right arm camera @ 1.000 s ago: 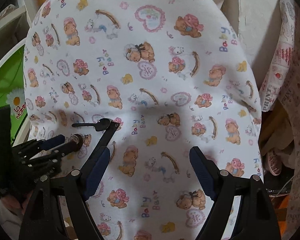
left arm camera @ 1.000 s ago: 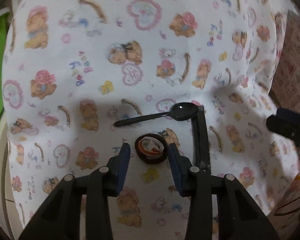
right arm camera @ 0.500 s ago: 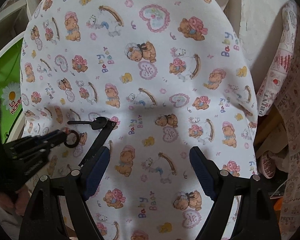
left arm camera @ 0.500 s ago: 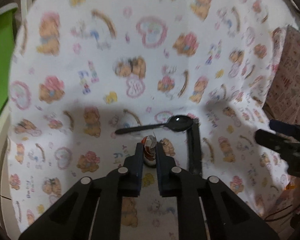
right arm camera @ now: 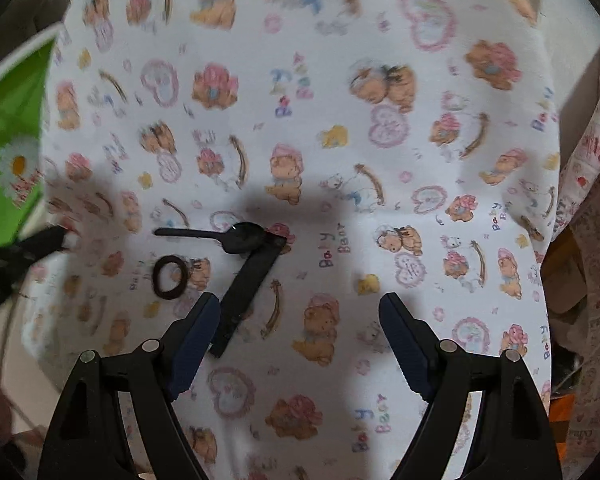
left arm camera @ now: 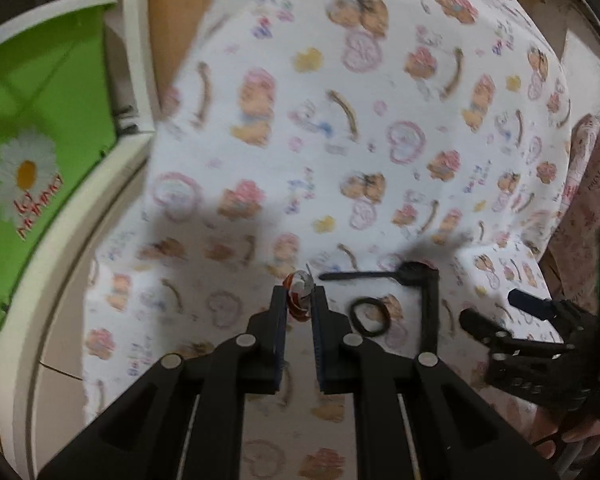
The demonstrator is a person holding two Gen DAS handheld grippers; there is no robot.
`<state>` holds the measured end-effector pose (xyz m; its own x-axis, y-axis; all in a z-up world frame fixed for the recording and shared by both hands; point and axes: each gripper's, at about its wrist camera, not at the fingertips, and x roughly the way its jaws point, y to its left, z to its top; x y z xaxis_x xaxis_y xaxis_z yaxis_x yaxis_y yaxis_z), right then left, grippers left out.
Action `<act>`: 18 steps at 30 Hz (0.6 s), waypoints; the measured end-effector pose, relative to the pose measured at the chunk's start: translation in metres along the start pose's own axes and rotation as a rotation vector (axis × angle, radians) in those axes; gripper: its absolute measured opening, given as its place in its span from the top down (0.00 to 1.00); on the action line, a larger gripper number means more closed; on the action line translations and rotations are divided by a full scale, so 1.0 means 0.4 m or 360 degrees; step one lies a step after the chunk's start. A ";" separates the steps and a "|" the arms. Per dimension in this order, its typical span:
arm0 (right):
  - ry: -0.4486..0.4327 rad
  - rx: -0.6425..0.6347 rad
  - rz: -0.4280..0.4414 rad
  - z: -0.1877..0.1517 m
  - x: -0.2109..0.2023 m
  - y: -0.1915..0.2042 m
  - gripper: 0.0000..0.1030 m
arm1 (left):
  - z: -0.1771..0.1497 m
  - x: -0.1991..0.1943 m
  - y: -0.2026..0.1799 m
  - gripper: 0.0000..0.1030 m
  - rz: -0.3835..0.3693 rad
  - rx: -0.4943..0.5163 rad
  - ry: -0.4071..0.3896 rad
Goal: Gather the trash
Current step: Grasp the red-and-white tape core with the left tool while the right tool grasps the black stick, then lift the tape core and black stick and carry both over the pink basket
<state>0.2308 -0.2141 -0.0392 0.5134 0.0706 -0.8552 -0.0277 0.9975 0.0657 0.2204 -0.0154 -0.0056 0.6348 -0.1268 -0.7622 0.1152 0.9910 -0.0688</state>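
Observation:
My left gripper is shut on a small crumpled red-and-white wrapper and holds it above the bear-print cloth. A black ring, a black plastic spoon and a black flat stick lie on the cloth to its right. The right wrist view shows the same ring, spoon and stick. My right gripper is open and empty, with its left finger just below the stick's near end.
A green bin with a daisy print stands to the left of the cloth-covered table, and shows at the left edge of the right wrist view. Patterned paper hangs on the right. The left gripper's tip shows at the left.
My left gripper closed on the wrapper inside the black ring, lifted it out and moved left toward the green bin. The ring stayed on the cloth. My right gripper moved closer to the stick.

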 end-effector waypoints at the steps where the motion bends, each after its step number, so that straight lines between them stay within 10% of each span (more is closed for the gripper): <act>1: 0.0008 0.0006 0.0006 0.002 0.012 0.009 0.19 | 0.001 -0.006 0.005 0.90 0.0002 -0.0002 -0.0011; 6: 0.0083 0.0066 0.0033 0.012 0.070 0.036 0.20 | 0.005 -0.020 0.020 0.90 0.0014 -0.0010 -0.0033; 18: 0.0124 -0.0050 -0.0005 0.014 0.092 0.060 0.85 | -0.001 0.004 0.028 0.90 0.0062 -0.0051 -0.0018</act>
<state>0.2537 -0.1875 -0.0661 0.4454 0.0669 -0.8928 -0.0536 0.9974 0.0480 0.2222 -0.0044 -0.0078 0.6469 -0.0885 -0.7574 0.0661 0.9960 -0.0600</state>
